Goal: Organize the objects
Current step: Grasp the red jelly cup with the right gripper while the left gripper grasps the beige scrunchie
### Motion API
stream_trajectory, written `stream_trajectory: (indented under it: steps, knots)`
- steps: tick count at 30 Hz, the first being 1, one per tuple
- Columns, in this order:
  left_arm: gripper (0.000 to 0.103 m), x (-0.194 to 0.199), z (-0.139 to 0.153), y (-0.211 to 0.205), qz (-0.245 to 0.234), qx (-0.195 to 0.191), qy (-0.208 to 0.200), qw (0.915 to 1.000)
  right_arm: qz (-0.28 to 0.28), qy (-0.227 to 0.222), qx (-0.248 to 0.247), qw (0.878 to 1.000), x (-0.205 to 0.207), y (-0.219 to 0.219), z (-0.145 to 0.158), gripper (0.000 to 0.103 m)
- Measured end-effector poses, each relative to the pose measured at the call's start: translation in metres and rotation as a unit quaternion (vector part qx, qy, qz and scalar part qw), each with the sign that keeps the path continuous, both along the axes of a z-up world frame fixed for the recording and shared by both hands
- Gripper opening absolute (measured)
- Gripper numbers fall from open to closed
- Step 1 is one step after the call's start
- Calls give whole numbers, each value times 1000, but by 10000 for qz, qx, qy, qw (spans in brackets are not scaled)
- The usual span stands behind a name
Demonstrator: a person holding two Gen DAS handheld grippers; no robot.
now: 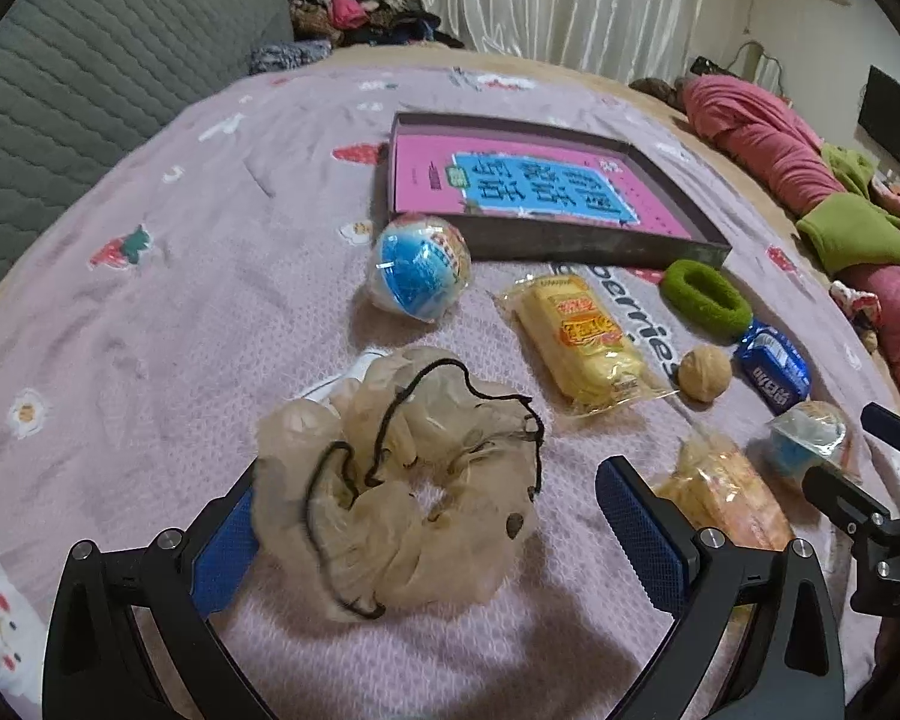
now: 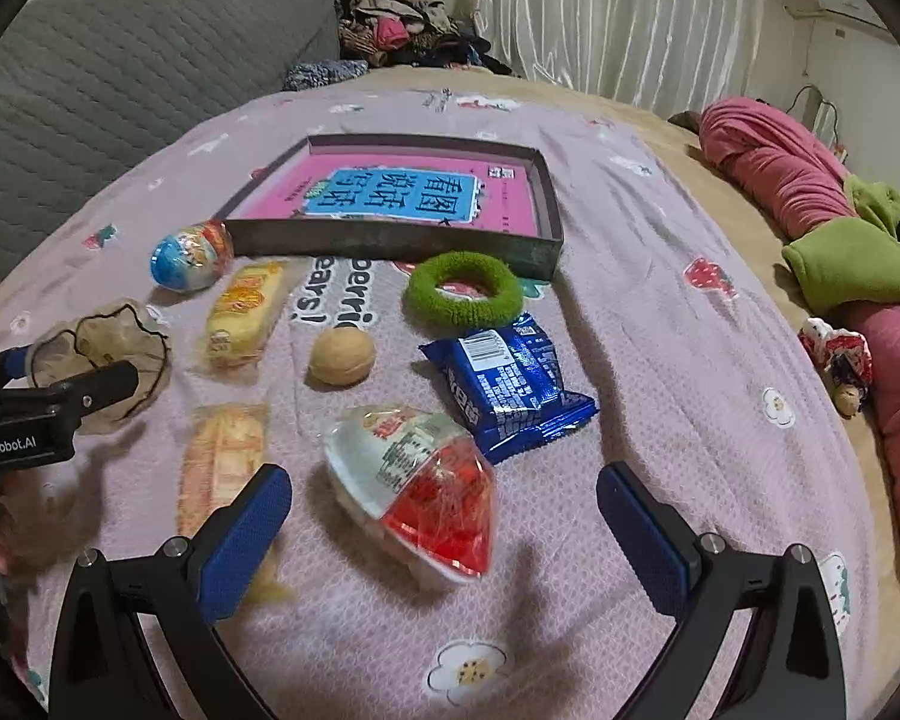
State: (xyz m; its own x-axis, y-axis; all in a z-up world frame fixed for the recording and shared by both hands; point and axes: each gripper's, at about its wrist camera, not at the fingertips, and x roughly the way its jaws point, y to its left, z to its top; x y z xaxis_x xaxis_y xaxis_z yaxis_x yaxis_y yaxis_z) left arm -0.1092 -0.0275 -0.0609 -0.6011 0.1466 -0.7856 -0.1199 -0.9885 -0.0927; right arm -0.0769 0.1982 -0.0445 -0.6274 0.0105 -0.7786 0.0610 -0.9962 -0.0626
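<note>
My left gripper [image 1: 432, 516] is open around a beige sheer scrunchie [image 1: 402, 480] with black trim that lies on the pink bedspread. My right gripper [image 2: 444, 516] is open around a red-and-white egg-shaped toy [image 2: 420, 486]. A shallow dark box [image 2: 402, 246] with a pink and blue book inside lies beyond. In front of it lie a blue egg toy [image 2: 189, 255], a yellow snack pack [image 2: 243, 312], a walnut [image 2: 342, 355], a green scrunchie [image 2: 462, 288], a blue snack packet [image 2: 507, 384] and an orange snack pack [image 2: 219, 462].
A grey quilted headboard [image 1: 90, 60] stands at the left. A pile of clothes [image 1: 360, 0] lies at the far end. Pink and green bedding [image 2: 840, 228] is bunched along the right. Curtains [image 2: 618, 12] hang behind.
</note>
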Motion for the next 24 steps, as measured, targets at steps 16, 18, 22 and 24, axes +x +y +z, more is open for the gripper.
stream_trajectory:
  steps: [16,18,22,24]
  knots:
    - [34,-13,-17,5,-157,162,-333,9992,49,-141,-64,9999,-1,-3,-15,59]
    - [23,-14,-16,5,-181,300,-350,9988,64,-138,-227,9996,2,-1,-14,59]
    - [13,-11,-13,5,-336,589,-343,9971,76,-108,-403,9991,6,2,-10,59]
    - [12,-7,-11,4,-345,707,-316,9964,80,-57,-510,9986,9,4,-6,59]
